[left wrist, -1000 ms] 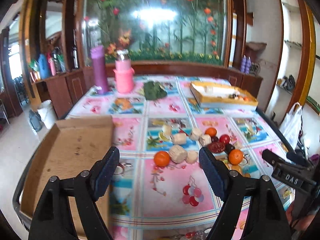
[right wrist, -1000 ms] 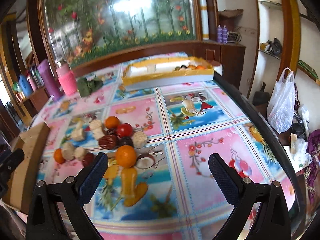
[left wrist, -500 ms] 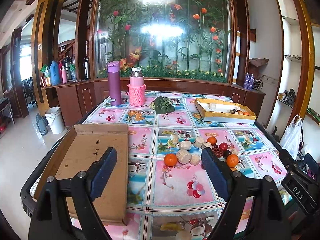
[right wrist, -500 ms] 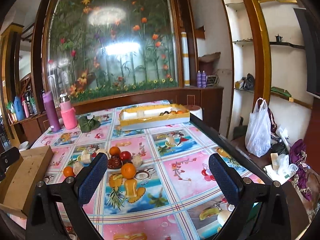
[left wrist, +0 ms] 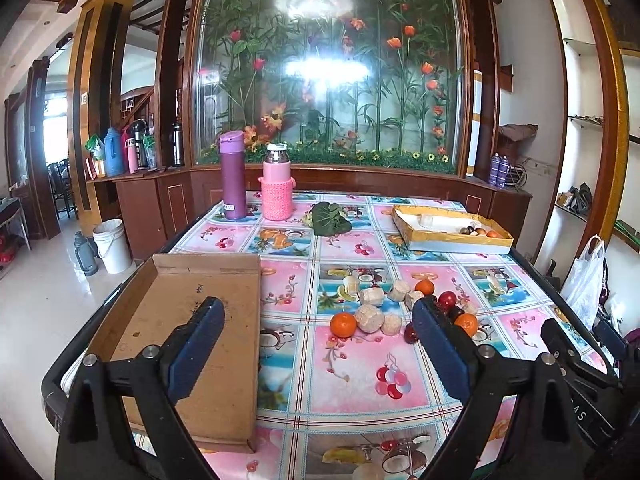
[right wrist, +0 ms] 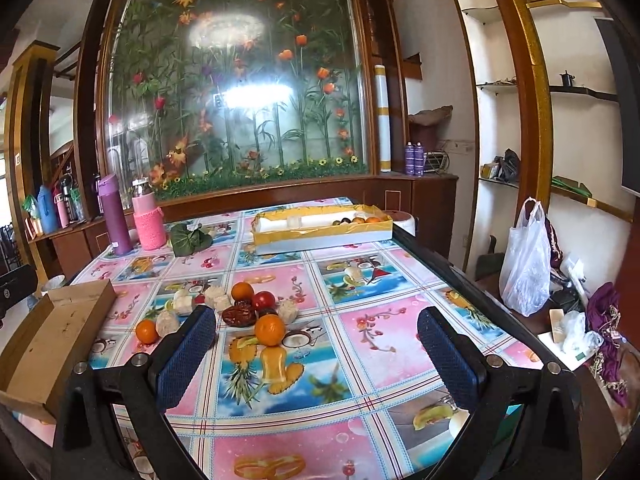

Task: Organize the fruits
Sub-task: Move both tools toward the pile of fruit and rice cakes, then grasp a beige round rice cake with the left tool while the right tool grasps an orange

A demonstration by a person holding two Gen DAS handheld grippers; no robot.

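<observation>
A heap of fruit lies mid-table: an orange (left wrist: 343, 324), pale lumpy pieces (left wrist: 369, 318), red and dark fruits (left wrist: 447, 300) and another orange (right wrist: 270, 330). My left gripper (left wrist: 316, 350) hovers near the table's front edge with its jaws opening and nothing between them; the heap is ahead of it, slightly right. My right gripper (right wrist: 316, 354) stands open and empty over the tablecloth, with the heap ahead on its left. A flat brown cardboard tray (left wrist: 188, 320) lies at the left. A yellow-rimmed box (left wrist: 450, 236) holding a few fruits sits at the far right.
A purple flask (left wrist: 234, 176), a pink bottle (left wrist: 277, 190) and a green leafy bundle (left wrist: 330, 220) stand at the table's far side. A white plastic bag (right wrist: 526, 264) hangs beyond the right edge. A wooden cabinet (right wrist: 420, 208) lines the back wall.
Both grippers have drawn back from the fruit heap and tilted upward, so more of the room shows. The left gripper's jaws have spread wider.
</observation>
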